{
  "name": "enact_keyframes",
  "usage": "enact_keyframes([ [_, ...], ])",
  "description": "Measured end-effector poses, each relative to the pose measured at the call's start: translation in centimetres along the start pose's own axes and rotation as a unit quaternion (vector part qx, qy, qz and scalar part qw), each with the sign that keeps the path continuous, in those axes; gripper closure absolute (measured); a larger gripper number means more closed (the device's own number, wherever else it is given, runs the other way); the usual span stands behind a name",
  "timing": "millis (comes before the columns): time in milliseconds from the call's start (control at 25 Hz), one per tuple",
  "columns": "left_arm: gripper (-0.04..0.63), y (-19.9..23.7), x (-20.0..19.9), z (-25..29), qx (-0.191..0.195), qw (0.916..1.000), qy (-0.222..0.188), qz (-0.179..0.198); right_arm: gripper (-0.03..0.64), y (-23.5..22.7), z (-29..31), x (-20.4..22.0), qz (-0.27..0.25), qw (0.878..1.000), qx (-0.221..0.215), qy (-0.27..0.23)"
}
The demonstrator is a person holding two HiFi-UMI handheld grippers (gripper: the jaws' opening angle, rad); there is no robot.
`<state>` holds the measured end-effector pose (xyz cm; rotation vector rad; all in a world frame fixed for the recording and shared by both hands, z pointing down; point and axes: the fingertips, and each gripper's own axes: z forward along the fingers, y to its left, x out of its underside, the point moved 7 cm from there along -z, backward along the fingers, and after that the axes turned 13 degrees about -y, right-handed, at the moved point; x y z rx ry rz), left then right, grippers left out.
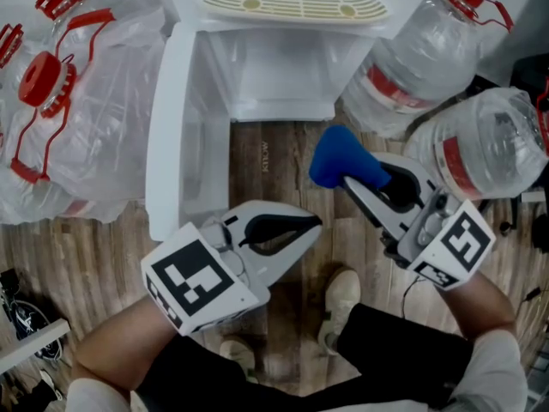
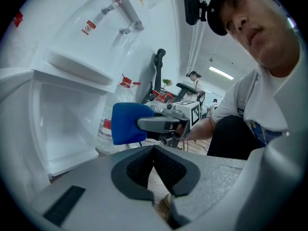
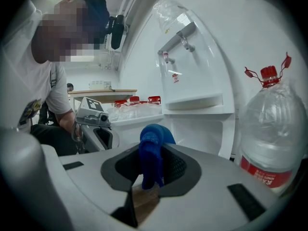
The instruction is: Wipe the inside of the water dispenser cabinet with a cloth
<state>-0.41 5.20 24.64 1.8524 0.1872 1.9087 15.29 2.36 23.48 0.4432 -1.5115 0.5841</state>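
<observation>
The white water dispenser cabinet [image 1: 257,67] stands open at the top middle of the head view, its door [image 1: 176,136] swung out to the left. My right gripper [image 1: 350,178] is shut on a blue cloth [image 1: 339,157], held over the wooden floor just in front of the cabinet opening. In the right gripper view the blue cloth [image 3: 152,158] hangs pinched between the jaws, with the cabinet [image 3: 192,117] ahead. My left gripper [image 1: 313,224] is shut with nothing in it, lower and nearer to me. The left gripper view shows the cabinet interior [image 2: 62,124] and the blue cloth [image 2: 127,123].
Large clear water bottles [image 1: 420,58] with red caps lie right of the cabinet, another bottle [image 1: 485,140] close to my right gripper. Bagged bottles [image 1: 69,101] lie at the left. A beige drip tray [image 1: 296,5] tops the cabinet. My shoes [image 1: 339,303] rest on the wooden floor.
</observation>
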Motion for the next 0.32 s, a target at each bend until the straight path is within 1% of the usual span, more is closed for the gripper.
enact_keyframes([
  [320, 0.592, 0.09, 0.02, 0.25, 0.005, 0.9999, 0.0, 0.011, 0.532, -0.22, 0.27, 0.05, 0.0, 1.0, -0.001, 0.003],
])
